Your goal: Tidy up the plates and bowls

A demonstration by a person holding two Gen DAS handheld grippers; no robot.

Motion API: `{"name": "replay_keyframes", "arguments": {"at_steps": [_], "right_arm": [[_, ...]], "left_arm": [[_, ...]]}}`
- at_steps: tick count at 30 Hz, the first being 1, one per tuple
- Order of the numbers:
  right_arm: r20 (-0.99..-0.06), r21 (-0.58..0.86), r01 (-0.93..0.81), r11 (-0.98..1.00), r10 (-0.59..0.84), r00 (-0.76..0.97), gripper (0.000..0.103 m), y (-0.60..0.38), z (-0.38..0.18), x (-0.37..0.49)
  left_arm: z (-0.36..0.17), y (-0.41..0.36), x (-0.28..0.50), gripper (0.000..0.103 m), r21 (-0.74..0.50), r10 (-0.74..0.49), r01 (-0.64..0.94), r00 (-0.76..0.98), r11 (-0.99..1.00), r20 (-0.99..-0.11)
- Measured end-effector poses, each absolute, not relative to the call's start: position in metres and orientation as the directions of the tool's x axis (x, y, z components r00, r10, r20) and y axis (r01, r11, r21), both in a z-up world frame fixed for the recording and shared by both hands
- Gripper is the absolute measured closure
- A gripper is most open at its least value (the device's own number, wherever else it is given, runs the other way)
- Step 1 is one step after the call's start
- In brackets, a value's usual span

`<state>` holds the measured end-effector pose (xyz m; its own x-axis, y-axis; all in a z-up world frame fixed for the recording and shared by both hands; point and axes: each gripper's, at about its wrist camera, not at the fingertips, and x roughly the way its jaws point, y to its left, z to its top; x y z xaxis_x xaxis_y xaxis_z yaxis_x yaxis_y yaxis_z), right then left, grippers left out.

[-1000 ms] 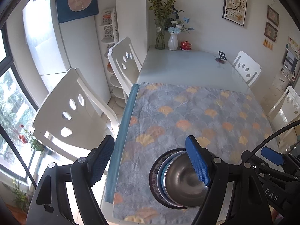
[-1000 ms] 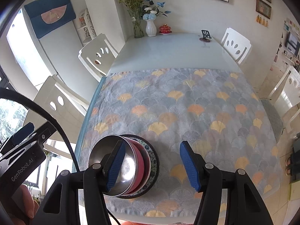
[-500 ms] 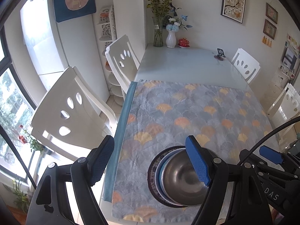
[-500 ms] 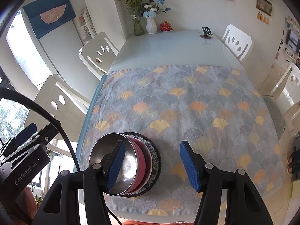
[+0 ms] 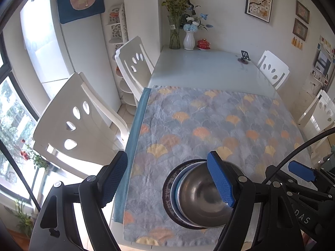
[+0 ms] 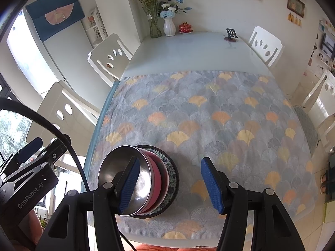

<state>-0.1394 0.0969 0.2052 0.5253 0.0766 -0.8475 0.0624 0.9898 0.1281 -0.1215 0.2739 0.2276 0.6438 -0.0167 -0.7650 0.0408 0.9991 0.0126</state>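
Note:
A stack stands near the front left of the patterned tablecloth [image 6: 209,113]: a steel bowl [image 6: 117,173] in a red bowl [image 6: 161,177] on a dark patterned plate [image 6: 173,179]. In the left wrist view the steel bowl [image 5: 201,196] sits over a blue rim and the dark plate [image 5: 167,190]. My left gripper [image 5: 167,179] is open and empty, high above the stack's left side. My right gripper [image 6: 169,184] is open and empty, high above the stack's right side. The left gripper's body shows in the right wrist view [image 6: 27,177].
White chairs [image 5: 77,121] stand along the table's left side, others [image 6: 266,46] on the right. At the far end of the glass table [image 6: 188,52] stand a flower vase [image 6: 169,26], a red lidded cup [image 6: 185,27] and a small black stand [image 6: 230,34].
Both grippers have risen and drawn back slightly from the table; the stack looks a little smaller. The stack has not moved and both jaws stay open.

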Motion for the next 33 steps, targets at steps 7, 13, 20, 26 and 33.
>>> {"name": "replay_keyframes", "arguments": {"at_steps": [7, 13, 20, 26, 33], "right_arm": [[-0.848, 0.129, 0.061, 0.99, 0.078, 0.524, 0.045, 0.096, 0.205, -0.14], [-0.852, 0.131, 0.054, 0.99, 0.084, 0.517, 0.045, 0.094, 0.203, -0.14], [-0.856, 0.13, 0.021, 0.991, 0.101, 0.508, 0.045, 0.085, 0.203, -0.142], [-0.854, 0.13, 0.015, 0.991, 0.104, 0.509, 0.045, 0.066, 0.207, -0.142], [-0.86, 0.121, 0.013, 0.993, 0.098, 0.501, 0.045, 0.041, 0.211, -0.142]], "left_arm": [[0.227, 0.271, -0.122, 0.026, 0.037, 0.005, 0.035, 0.644, 0.999, -0.765], [0.226, 0.268, -0.121, 0.026, 0.042, 0.018, 0.024, 0.629, 0.999, -0.777], [0.228, 0.256, -0.125, 0.026, 0.046, 0.025, 0.017, 0.625, 0.999, -0.781], [0.233, 0.239, -0.126, 0.026, 0.032, 0.019, 0.01, 0.624, 0.999, -0.781], [0.237, 0.216, -0.126, 0.026, 0.029, 0.018, 0.006, 0.624, 1.0, -0.781]]}}
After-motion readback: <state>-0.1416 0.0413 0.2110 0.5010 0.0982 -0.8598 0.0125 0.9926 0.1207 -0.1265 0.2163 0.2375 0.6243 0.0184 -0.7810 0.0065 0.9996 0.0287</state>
